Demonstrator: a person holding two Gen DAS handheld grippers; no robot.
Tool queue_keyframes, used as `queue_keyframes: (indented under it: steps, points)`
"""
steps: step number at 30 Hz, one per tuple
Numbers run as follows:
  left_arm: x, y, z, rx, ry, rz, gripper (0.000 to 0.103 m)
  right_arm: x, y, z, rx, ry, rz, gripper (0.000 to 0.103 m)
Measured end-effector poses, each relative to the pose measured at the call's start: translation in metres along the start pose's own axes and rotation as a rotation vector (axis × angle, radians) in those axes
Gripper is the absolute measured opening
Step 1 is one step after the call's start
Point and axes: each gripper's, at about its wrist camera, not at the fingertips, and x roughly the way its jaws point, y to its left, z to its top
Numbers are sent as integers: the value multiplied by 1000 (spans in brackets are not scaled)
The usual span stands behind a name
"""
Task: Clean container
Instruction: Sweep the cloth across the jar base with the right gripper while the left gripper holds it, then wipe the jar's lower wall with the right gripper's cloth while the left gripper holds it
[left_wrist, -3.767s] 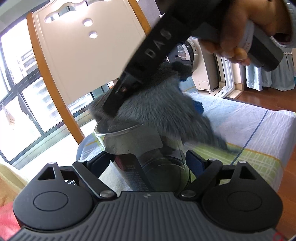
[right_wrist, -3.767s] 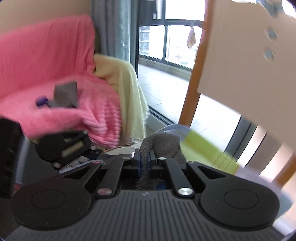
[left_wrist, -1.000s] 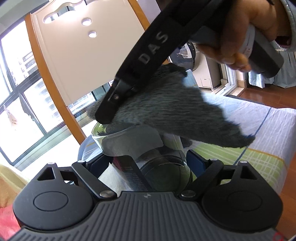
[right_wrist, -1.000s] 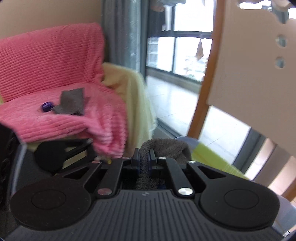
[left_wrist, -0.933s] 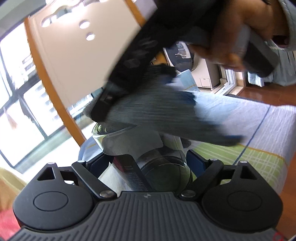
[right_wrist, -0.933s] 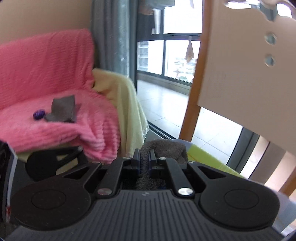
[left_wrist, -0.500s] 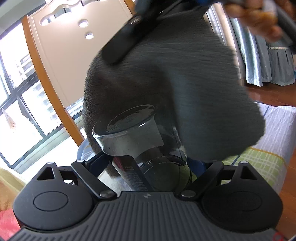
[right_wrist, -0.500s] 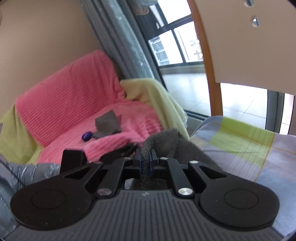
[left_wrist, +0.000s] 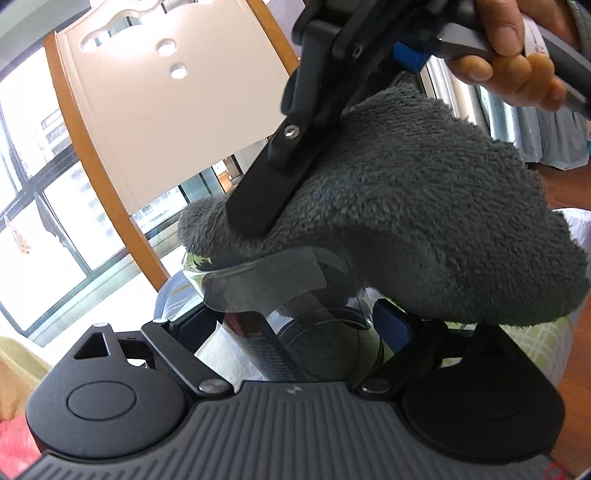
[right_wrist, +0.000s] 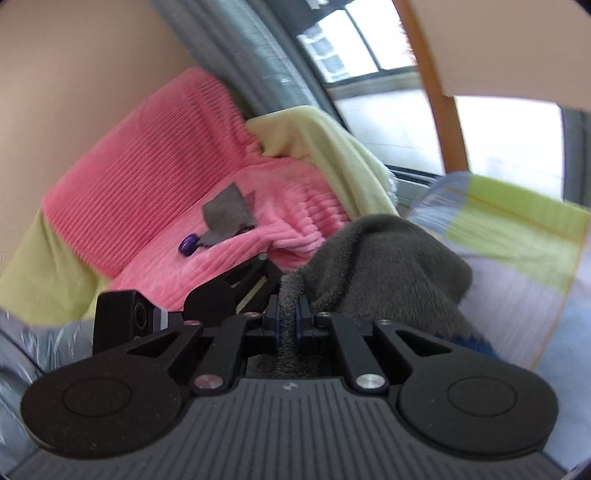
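The cloth (left_wrist: 424, 206) has changed most. A second ago it lay flat across the jar (left_wrist: 295, 306) mouth; half a second ago it was lifted high and hanging loose; now it is back down, bunched over the far and right rim, one fold dipping just inside the glass. I judge the wipe is turning from the rim toward the inside.

The right gripper (right_wrist: 288, 317), pinching a fold of the cloth, has rolled and swung, so its view has tilted from the window toward the pink sofa (right_wrist: 155, 177); its jaws have just closed further on that fold. The left gripper (left_wrist: 295, 325) clasps the jar low on both sides and has hardly moved, jaws easing slightly wider around it; the jar stands upright on the checked bedding (right_wrist: 517, 229).

The near-left rim is bare and free for entry. The chair back (left_wrist: 166, 103) stands behind, apart. Right of the jar, cloth overhangs the left gripper's right finger (left_wrist: 391, 325), and could snag there.
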Motion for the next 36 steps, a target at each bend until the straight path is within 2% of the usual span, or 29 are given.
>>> queue_keyframes:
  steps: [3, 5, 14, 22, 32, 34, 36]
  points:
    - [-1, -3, -1, 15, -1, 4, 93, 6, 2, -4, -64, -57, -5, 5]
    - [0, -3, -1, 13, 3, 5, 93, 13, 10, -4, -142, -91, -52, 5]
    - [0, -6, -2, 14, 14, 14, 93, 40, 52, -6, -517, -154, -445, 5]
    - [-2, -7, -4, -6, 29, 23, 93, 50, 63, -28, -700, -178, -671, 6]
    - [-7, -7, -6, -9, 30, 24, 93, 42, 69, -40, -704, -159, -754, 6]
    - [-10, 0, -4, -15, 40, 17, 92, 34, 69, -38, -642, -154, -735, 6]
    - [-11, 2, -4, -3, 44, 17, 92, 16, 67, -35, -524, -179, -652, 6]
